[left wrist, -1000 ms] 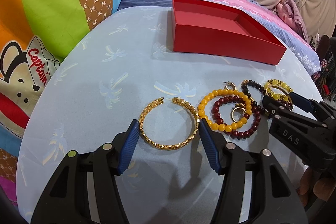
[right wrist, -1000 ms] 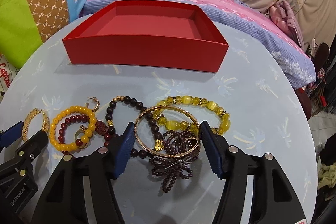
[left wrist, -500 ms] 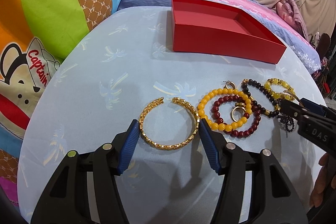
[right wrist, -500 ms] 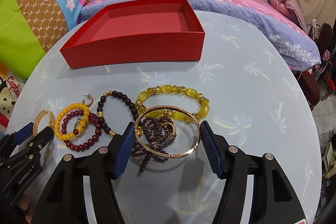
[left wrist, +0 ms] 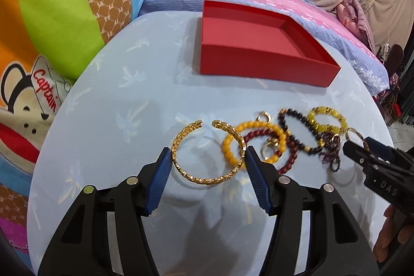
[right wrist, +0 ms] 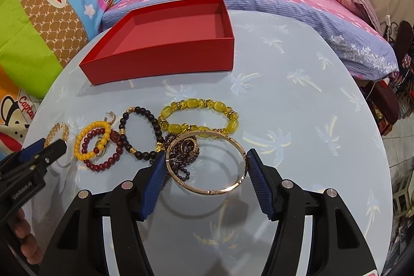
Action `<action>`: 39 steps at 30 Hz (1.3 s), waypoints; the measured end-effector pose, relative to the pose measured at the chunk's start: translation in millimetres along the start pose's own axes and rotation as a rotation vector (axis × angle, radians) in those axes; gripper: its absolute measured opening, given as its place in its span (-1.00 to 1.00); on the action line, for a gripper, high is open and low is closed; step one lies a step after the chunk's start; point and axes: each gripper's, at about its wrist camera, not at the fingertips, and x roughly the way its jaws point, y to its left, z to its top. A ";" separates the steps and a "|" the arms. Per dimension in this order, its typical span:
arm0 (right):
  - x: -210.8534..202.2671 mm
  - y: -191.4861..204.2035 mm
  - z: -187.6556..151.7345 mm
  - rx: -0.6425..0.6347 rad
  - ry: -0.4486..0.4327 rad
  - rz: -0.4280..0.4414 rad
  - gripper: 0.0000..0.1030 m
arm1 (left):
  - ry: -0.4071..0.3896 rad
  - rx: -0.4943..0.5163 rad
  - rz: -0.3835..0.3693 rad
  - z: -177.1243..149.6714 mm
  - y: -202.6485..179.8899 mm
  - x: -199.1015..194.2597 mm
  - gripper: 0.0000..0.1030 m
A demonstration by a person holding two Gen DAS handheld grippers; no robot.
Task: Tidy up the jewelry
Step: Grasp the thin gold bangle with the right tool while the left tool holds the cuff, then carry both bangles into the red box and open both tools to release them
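The desk (right wrist: 297,100) wears pale blue cloth printed with faint palm trees. The box (right wrist: 165,61) is plain red. The open cuff (left wrist: 207,151) is gold; beaded bracelets are orange-yellow (right wrist: 91,140), dark red (right wrist: 103,164), black (right wrist: 145,131) and translucent yellow (right wrist: 199,118). Claw pads (right wrist: 152,180) are ribbed blue.

Round pale-blue counter (right wrist: 297,105) carrying red box (right wrist: 165,53) upper centre; beaded bracelets (right wrist: 199,118) lying lower left, cluster overlapping.

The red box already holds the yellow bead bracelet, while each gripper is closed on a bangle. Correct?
Not quite. The right wrist view shows the red box empty; the yellow bead bracelet lies on the table in front of it. The rest stands.
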 end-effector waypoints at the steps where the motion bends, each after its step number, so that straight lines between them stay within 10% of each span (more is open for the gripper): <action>1: -0.3 -1.5 2.6 0.003 -0.001 0.001 0.16 | -0.002 0.000 -0.004 3.8 -1.0 -0.6 0.08; 24: 52.0 5.0 197.8 -0.033 -0.142 0.047 0.16 | -0.103 0.119 -0.050 192.9 -41.0 72.2 0.08; 39: 140.4 13.4 254.7 -0.066 -0.040 0.041 0.16 | -0.020 0.144 -0.023 238.2 -44.2 158.5 0.08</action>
